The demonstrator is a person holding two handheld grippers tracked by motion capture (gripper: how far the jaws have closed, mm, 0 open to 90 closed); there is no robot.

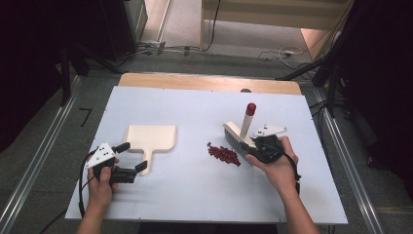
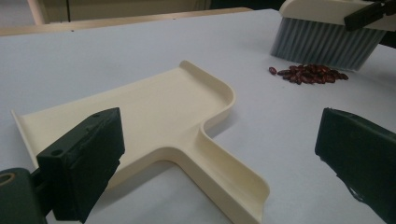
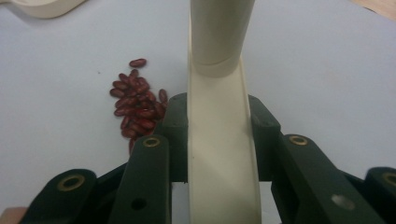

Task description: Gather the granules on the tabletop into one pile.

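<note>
- Brush [image 1: 237, 132]: cream body with grey bristles and a red-tipped handle, right of centre in the high view. Bristles point down at the worktop [image 1: 195, 190]; whether they touch it cannot be told. Handle rises toward the top of the frame.
- Right gripper [image 1: 254, 147]: fingers closed on the brush body. In the right gripper view, both black fingers [image 3: 175, 126] press on either side of the cream body [image 3: 219, 154], at a part-closed width set by the brush.
- Beans [image 1: 224, 154]: small pile of dark red beans on the worktop, just left of the bristles in the high view. In the right gripper view the pile [image 3: 137, 109] lies left of the brush body, close to the left finger.
- Dustpan [image 1: 150, 140]: cream, lying flat on the worktop, left of centre in the high view, well apart from the beans. Its short handle points toward the bottom of the frame.
- Left gripper [image 1: 131, 157]: fingers wide open, holding nothing. In the left gripper view, one finger [image 2: 84, 163] stands at lower left over the pan's flat part and the other at lower right over bare worktop. The dustpan handle [image 2: 224, 172] lies between them, untouched.
- Left gripper view, upper right: bristles [image 2: 322, 44] with the bean pile [image 2: 310, 74] just in front.
</note>
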